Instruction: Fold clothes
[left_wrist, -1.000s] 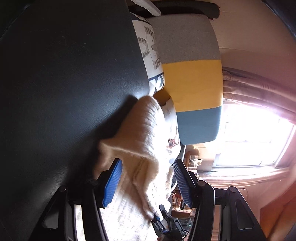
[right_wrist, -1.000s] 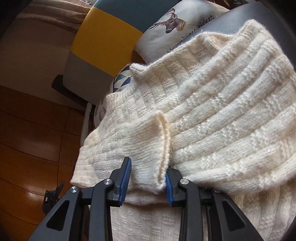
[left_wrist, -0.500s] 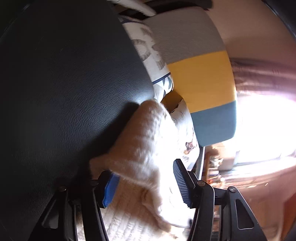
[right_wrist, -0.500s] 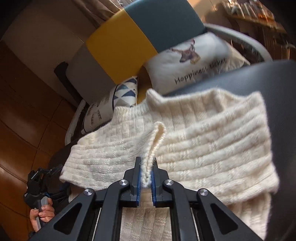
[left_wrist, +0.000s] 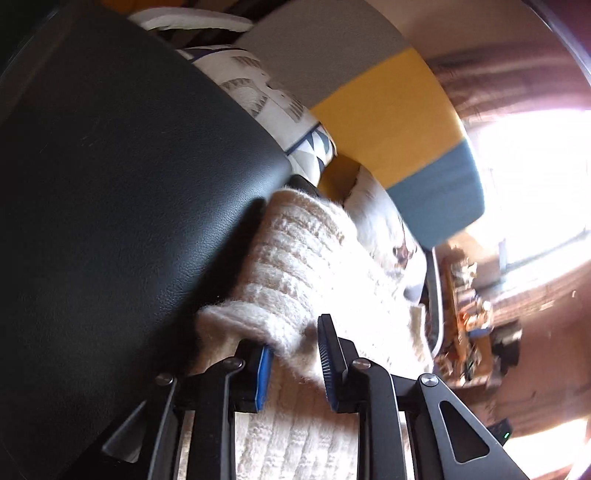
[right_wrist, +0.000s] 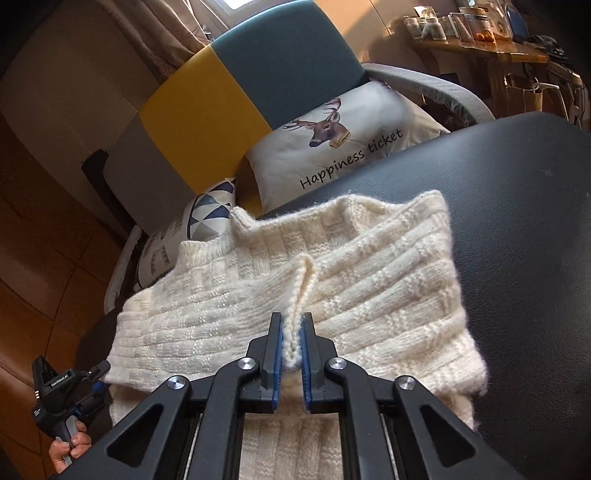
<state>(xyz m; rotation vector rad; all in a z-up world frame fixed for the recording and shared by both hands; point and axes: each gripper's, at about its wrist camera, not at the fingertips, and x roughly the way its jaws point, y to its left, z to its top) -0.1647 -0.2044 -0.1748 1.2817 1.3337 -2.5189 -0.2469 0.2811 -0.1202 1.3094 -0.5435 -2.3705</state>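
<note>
- Right gripper (right_wrist: 291, 341): jaws clenched on a pinched ridge of the cream knit sweater (right_wrist: 369, 280), at its near folded edge.
- Left gripper (left_wrist: 295, 363): jaws apart, straddling a sweater corner (left_wrist: 258, 325); knit touches the left pad, and we cannot tell whether it is gripped.
- Sweater lies on the black leather surface (right_wrist: 517, 221), a folded band across its far part, cushions (right_wrist: 351, 147) beyond.
- We judge it soft, limp, fairly bulky, not slippery; it sags between holds.
- Best holds: corners and the folded edge, taking both layers.
</note>
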